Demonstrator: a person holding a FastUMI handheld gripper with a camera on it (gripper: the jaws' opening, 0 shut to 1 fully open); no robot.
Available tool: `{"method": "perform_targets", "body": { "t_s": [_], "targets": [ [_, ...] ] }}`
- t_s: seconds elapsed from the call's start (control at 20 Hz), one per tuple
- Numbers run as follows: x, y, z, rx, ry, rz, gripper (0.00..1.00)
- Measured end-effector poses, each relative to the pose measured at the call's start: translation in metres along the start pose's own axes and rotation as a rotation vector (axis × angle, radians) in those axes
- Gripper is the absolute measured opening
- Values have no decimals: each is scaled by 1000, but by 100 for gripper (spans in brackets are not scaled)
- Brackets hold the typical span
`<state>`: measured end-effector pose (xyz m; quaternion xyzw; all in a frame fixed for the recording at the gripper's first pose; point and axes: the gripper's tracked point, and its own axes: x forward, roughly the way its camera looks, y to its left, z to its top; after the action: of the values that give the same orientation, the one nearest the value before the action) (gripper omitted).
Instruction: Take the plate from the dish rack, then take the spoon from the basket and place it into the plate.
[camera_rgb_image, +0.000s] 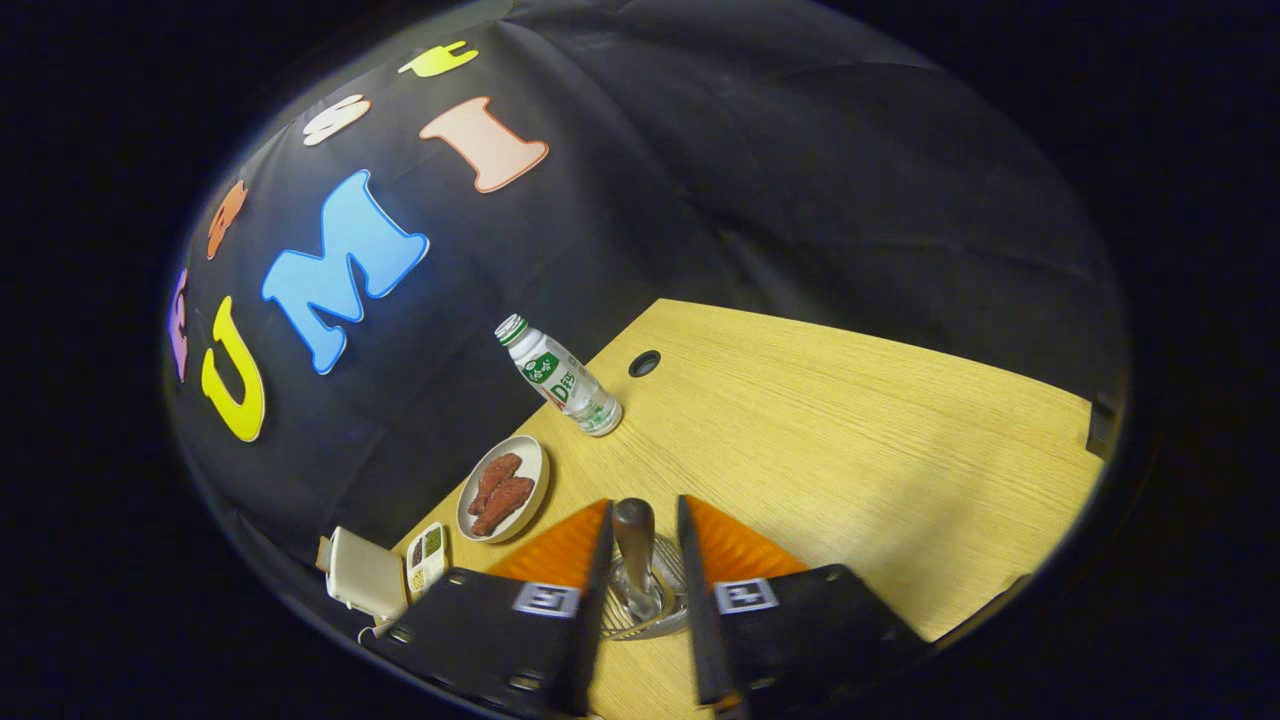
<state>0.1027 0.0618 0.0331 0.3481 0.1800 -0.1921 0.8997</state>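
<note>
Pale wood surface (850, 420) stretches ahead of you under the black cloth wall, with a small bottle (560, 377) standing near a dish of brown snacks (502, 488) off to the left. Your gripper (645, 540) has its jaws spread wide and gripping nothing, and between them stands what looks like the spoon's dark handle (634, 535), rising from a wire basket (650, 605). Straddling it this way probably sets you up to close on the handle. A beige box (365, 577) lies nearby.
</note>
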Motion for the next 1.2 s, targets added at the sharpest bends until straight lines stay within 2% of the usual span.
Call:
{"method": "perform_targets", "body": {
  "t_s": [0.05,0.4,0.6,0.85,1.05,1.2],
  "targets": [
    [4,4,-1,-7,6,8,14],
    [-4,26,13,-193,-37,45,15],
    [-26,44,41,-225,-60,102,14],
    [-64,71,73,-325,-103,176,14],
    [-99,94,73,-381,-107,237,14],
    [-126,110,51,-411,-76,295,14]
  ]
}}
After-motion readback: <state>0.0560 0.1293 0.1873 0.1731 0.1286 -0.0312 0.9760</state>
